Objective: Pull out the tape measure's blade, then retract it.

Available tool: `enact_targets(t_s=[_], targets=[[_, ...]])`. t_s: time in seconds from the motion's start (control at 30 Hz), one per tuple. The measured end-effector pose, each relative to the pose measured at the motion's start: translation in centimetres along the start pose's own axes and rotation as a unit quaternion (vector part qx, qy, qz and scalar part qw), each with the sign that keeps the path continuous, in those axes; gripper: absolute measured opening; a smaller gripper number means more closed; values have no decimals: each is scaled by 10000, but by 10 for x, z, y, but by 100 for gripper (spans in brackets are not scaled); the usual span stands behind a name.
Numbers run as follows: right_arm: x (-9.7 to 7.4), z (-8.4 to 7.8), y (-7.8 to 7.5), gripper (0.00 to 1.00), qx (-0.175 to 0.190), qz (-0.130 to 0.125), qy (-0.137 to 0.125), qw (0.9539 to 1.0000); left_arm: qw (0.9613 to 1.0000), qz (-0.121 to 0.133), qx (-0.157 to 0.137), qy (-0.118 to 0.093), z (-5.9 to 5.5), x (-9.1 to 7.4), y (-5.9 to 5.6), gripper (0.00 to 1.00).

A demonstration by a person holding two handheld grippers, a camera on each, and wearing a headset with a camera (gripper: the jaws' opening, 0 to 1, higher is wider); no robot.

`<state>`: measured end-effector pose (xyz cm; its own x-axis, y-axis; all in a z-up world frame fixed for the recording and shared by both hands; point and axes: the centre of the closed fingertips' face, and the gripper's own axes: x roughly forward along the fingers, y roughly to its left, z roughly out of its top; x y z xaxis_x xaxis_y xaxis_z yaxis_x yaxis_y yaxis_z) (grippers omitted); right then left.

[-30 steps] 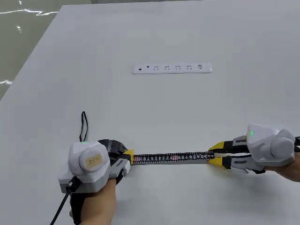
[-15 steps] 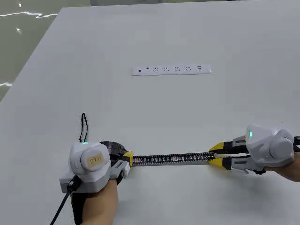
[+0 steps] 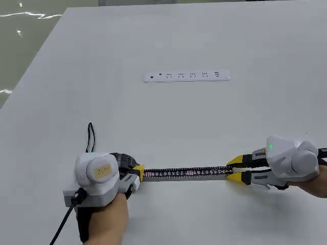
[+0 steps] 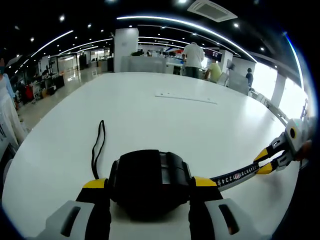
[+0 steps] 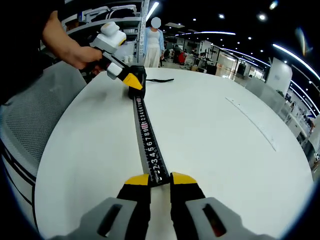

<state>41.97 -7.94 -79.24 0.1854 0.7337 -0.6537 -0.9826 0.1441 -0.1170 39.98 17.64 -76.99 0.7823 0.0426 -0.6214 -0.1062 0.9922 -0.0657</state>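
The black tape measure case point(image 4: 150, 180) sits on the white table, and my left gripper point(image 4: 149, 183) is shut on it; in the head view that gripper point(image 3: 134, 174) is at the lower left. The black blade point(image 3: 186, 172) with white numerals runs flat along the table to the right. My right gripper point(image 3: 234, 169) is shut on the blade's end, and its own view has the blade point(image 5: 148, 145) stretching away to the case point(image 5: 137, 81) from between its yellow tips point(image 5: 160, 179). A black wrist strap point(image 3: 91, 137) lies looped behind the case.
A white power strip point(image 3: 186, 76) lies farther back on the table point(image 3: 168, 117), past the blade. A cable point(image 3: 64, 229) trails from the left gripper toward the table's near edge. People stand in the room beyond the table.
My right gripper has shifted very slightly left with the blade end. The left gripper and the case have stayed put.
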Motion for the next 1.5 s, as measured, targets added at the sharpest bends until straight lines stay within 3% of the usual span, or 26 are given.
enact_targets(t_s=[0.6,1.5], targets=[[-1,7,-2,12,-105,25,27,9999,9998,-87,-188,57,0,-1,1,60],[15,27,4,13,-48,144,-124,9998,9995,-181,-243,116,2,-1,2,60]])
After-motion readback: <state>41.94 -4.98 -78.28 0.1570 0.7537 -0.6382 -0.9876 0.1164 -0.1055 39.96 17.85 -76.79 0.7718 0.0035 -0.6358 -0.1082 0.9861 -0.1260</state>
